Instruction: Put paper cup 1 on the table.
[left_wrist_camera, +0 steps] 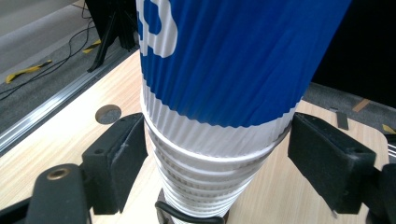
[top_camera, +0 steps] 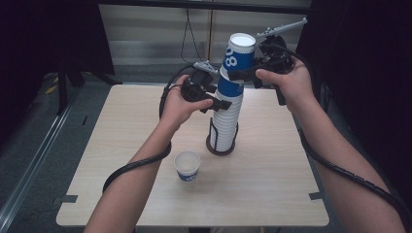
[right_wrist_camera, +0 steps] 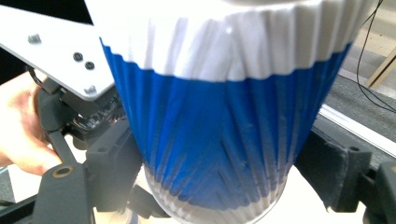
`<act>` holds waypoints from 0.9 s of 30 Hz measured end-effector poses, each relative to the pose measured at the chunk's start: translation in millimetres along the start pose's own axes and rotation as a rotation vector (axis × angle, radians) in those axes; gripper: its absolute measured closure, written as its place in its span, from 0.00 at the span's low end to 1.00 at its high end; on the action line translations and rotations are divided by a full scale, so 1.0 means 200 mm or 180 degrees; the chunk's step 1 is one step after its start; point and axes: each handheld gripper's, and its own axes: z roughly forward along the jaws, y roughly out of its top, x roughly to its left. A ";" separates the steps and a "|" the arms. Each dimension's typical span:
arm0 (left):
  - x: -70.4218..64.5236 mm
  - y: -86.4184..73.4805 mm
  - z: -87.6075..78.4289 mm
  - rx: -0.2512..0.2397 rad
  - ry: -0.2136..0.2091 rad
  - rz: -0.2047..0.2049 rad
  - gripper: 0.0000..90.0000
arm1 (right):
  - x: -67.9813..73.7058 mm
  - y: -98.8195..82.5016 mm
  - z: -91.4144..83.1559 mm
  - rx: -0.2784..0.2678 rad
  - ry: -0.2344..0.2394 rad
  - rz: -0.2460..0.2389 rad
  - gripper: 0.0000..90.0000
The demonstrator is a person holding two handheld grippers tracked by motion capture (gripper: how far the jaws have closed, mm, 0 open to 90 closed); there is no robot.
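Observation:
A tall stack of ribbed paper cups point(top_camera: 225, 121) stands in a black wire holder point(top_camera: 212, 143) at mid table. The upper cups are blue and white. My left gripper point(top_camera: 227, 104) is shut on the stack just under a blue cup point(top_camera: 228, 88); in the left gripper view its pads point(left_wrist_camera: 122, 154) press the white rims point(left_wrist_camera: 210, 163) from both sides. My right gripper point(top_camera: 241, 74) is shut on the topmost blue cup point(top_camera: 239, 52), tilted slightly. In the right gripper view that cup's wall point(right_wrist_camera: 219, 130) is creased between the jaws.
A single blue and white cup point(top_camera: 187, 165) stands upright on the wooden table point(top_camera: 272, 184), in front of the holder and a little left. Black cables trail along both forearms. The left hand point(right_wrist_camera: 18, 126) and its grey plate point(right_wrist_camera: 51, 51) show behind the cup.

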 end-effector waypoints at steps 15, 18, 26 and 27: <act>-0.01 -0.01 0.00 0.0054 -0.0027 0.0011 0.25 | -0.01 0.02 -0.07 -0.0129 -0.0032 0.0036 0.22; -0.01 -0.02 0.01 0.0053 -0.0030 0.0011 0.25 | -0.02 0.02 -0.08 -0.0168 -0.0012 0.0040 0.22; 0.00 -0.04 0.00 0.0078 -0.0016 -0.0010 0.26 | -0.03 0.01 -0.12 -0.0216 0.0000 0.0040 0.22; 0.00 -0.04 0.00 0.0098 -0.0018 0.0000 0.25 | -0.03 0.00 -0.13 -0.0232 0.0007 0.0051 0.22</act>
